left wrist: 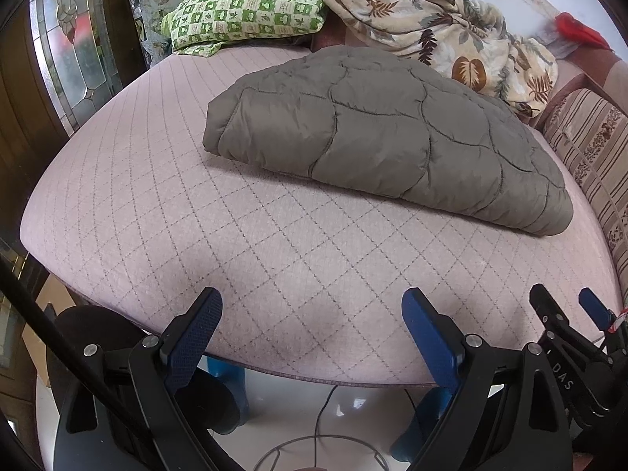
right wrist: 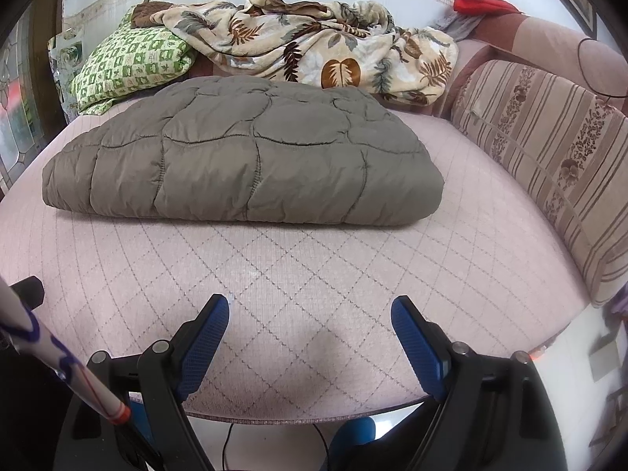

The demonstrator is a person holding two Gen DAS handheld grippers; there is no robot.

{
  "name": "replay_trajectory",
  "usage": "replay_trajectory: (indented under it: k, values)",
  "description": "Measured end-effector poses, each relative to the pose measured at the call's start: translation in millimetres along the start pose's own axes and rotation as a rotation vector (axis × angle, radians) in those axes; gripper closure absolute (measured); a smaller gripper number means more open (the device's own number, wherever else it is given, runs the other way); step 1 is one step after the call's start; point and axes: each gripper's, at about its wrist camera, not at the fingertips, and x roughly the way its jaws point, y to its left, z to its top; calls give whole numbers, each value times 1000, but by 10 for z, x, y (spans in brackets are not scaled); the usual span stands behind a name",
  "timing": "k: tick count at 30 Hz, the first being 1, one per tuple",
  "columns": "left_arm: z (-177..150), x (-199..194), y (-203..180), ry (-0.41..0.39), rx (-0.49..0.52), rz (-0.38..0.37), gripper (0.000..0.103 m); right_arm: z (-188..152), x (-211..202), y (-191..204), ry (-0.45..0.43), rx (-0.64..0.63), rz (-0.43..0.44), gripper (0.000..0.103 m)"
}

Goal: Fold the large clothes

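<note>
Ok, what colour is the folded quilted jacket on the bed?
The quilted jacket is a plain taupe, grey-brown; it shows best in the right wrist view.

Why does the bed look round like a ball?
Left wrist view: the fisheye lens bends the pink bed into a dome, with dark corners. Right wrist view: same bulge, curving the grey quilted jacket; both pictures are sharp and softly lit.

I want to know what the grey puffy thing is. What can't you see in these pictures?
- Jacket: folded, so sleeves, zip and underside are hidden in both views.
- Green pillow: the leafy blanket covers its right end in the left view.
- Red cloth: cut off near the top edge in the right view, too small to identify.
- Under the mattress: its front edge and both open grippers hide the floor.
</note>
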Motion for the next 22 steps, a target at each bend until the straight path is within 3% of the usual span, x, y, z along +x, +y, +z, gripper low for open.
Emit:
replay_trajectory:
  k: [11, 18, 22]
  values:
    - [108, 123, 86, 10, 2, 28, 11, 19, -11, 1, -11, -3, 1, 15]
    - [418, 115, 105, -33, 47, 17, 11, 359, -15, 39, -62, -38, -3, 15]
    - [469, 181, 98, -19, 65, 10, 11, 464, 19, 82, -66, -39, 8, 13]
